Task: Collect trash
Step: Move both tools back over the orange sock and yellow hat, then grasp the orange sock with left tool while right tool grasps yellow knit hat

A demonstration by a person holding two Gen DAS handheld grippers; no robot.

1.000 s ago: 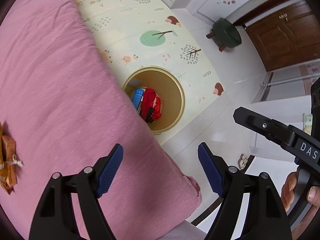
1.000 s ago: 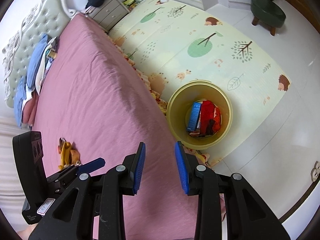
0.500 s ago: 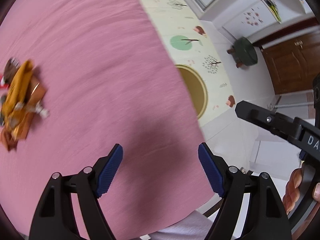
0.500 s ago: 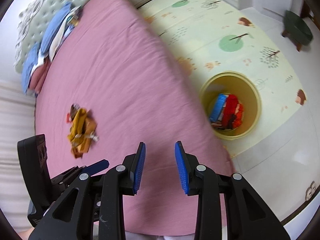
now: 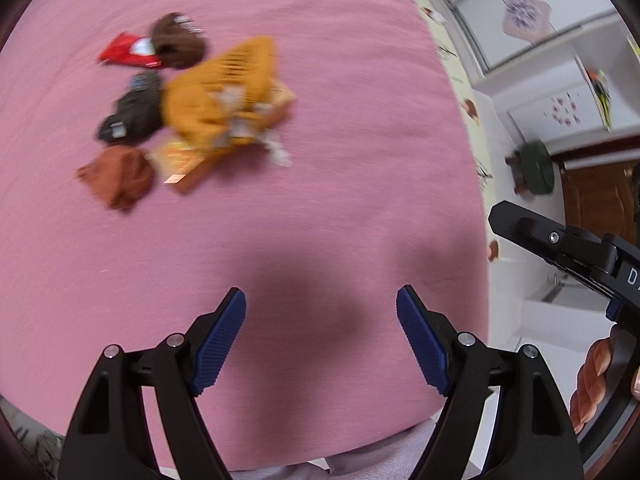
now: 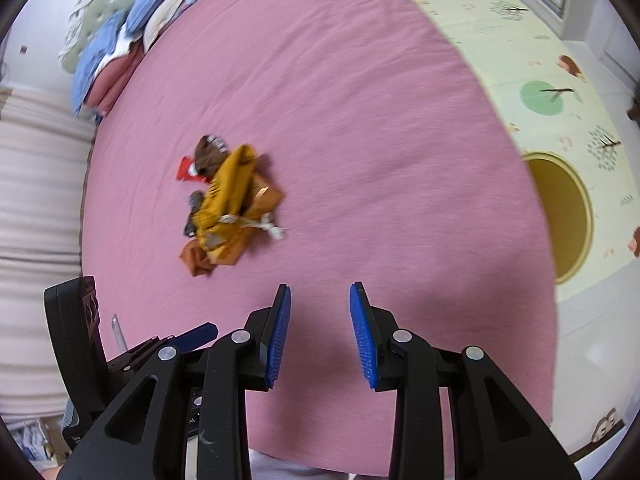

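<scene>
Nearest, the left claw (image 5: 321, 338) stands wide over the pink bed (image 5: 340, 208), nothing between its blue pads. The right claw (image 6: 319, 336) is narrower, its pads apart and likewise bare, over the bed's near edge. A hand (image 5: 596, 384) grips a handle at the right. Farther in, left of the middle of the bed, lies the trash (image 6: 228, 204): a blurred heap of yellow, brown, red and dark wrappers, well apart from both claws. Right of the bed, on a patterned mat (image 6: 540, 60), stands a yellow bin (image 6: 560, 212), partly hidden by the bed. Pillows (image 6: 116, 44) lie at the far end.
</scene>
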